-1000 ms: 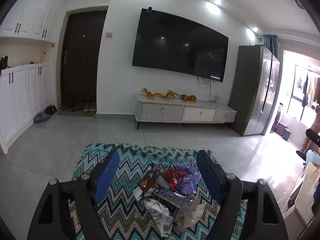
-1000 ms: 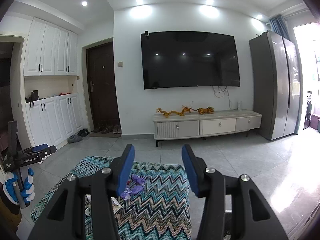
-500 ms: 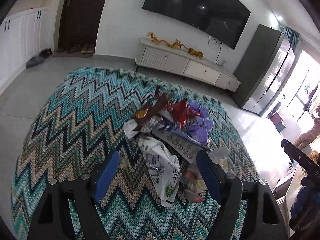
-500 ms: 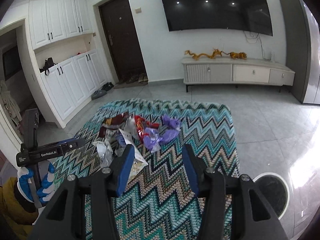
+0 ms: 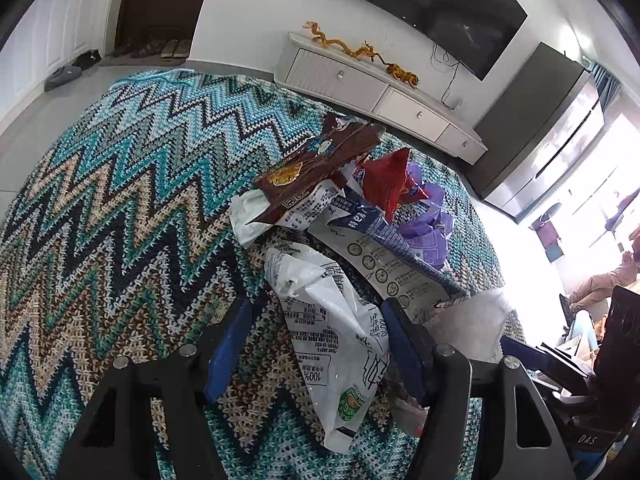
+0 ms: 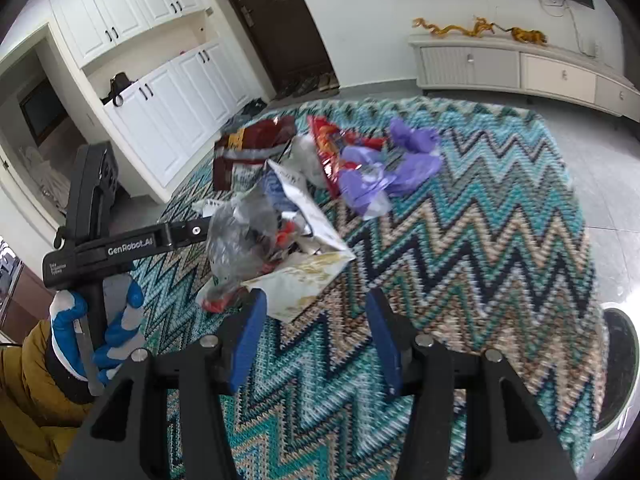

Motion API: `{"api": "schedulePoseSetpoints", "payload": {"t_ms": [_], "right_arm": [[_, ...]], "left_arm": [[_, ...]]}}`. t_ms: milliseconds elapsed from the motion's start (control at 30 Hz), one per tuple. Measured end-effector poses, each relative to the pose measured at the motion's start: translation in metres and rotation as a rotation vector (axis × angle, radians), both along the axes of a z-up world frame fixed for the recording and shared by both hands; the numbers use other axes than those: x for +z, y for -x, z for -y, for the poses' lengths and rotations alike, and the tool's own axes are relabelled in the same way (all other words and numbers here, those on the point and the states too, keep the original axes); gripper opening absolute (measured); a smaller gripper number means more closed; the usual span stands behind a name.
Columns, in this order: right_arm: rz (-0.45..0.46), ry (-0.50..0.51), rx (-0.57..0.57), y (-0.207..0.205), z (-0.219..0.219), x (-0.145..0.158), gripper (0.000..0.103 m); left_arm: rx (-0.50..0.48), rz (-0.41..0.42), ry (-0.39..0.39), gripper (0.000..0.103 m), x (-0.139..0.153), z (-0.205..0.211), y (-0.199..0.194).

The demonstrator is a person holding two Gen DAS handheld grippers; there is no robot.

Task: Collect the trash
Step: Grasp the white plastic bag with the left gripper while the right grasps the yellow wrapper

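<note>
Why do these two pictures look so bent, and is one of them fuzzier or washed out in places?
Both views are fisheye, so the zigzag rug bulges and dark corners ring each frame. In the left wrist view, daylight at the right edge washes out detail, though the white wrapper reads sharp. The right wrist view is smeared by motion, softening the rug's pattern.

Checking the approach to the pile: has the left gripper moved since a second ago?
Yes. The left gripper has dropped and tipped toward the zigzag rug; the TV has slid to the view's top, and a white wrapper now lies between its closing jaws.
</note>
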State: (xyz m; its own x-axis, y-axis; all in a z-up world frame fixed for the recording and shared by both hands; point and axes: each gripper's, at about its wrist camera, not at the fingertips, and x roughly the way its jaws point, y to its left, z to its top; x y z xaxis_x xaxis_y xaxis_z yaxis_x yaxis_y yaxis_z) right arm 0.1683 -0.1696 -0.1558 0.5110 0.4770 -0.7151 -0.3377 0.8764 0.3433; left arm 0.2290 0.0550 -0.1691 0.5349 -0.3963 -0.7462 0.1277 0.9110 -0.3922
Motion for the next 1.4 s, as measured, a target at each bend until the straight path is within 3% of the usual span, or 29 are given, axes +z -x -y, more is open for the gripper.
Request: {"api": "schedulePoseSetpoints", "payload": {"t_ms": [67,200,267,333,433,567,667,1000,1400], "right_arm": [[-0.015,-0.003,0.024,-0.007,-0.008,-0.006,0.05],[-0.031,-0.004,0.043,-0.018,-0.019,-0.014,0.05],[-0.041,-0.007,0.037,-0.022,-0.02,-0.018,0.05],[-0.051,-0.013,0.022,-0.026,-0.018,-0.021,0.05],[-0.056,-0.007,0.009,-0.028,-0.016,-0.024,0.048],[-0.035,0.017,0.016,-0.023,-0.015,-0.02,0.024],[-0.008,0.055,0.024,-0.015,-0.015,-0.013,0.016],[0.115,0.107,-0.025,0.025,-0.001,0.022,0.011],[0.33,0.13,-0.118,0.084,0.021,0.096,0.011]], "left_arm": [[-0.005,-0.018,0.003,0.048,-0.008,-0.001,-0.003],[-0.008,-0.041,0.048,0.036,-0.017,-0.008,-0.004],[-0.013,-0.034,0.064,0.025,-0.017,-0.012,0.0],[-0.017,-0.025,0.078,0.022,-0.015,-0.015,0.003],[-0.02,-0.013,0.077,0.021,-0.015,-0.02,0.011],[-0.019,-0.004,0.078,0.02,-0.009,-0.025,0.018],[-0.014,0.01,0.077,0.019,-0.002,-0.029,0.027],[-0.001,0.114,0.069,0.018,0.034,-0.04,0.063],[-0.007,0.299,0.011,0.017,0.103,-0.027,0.111]]}}
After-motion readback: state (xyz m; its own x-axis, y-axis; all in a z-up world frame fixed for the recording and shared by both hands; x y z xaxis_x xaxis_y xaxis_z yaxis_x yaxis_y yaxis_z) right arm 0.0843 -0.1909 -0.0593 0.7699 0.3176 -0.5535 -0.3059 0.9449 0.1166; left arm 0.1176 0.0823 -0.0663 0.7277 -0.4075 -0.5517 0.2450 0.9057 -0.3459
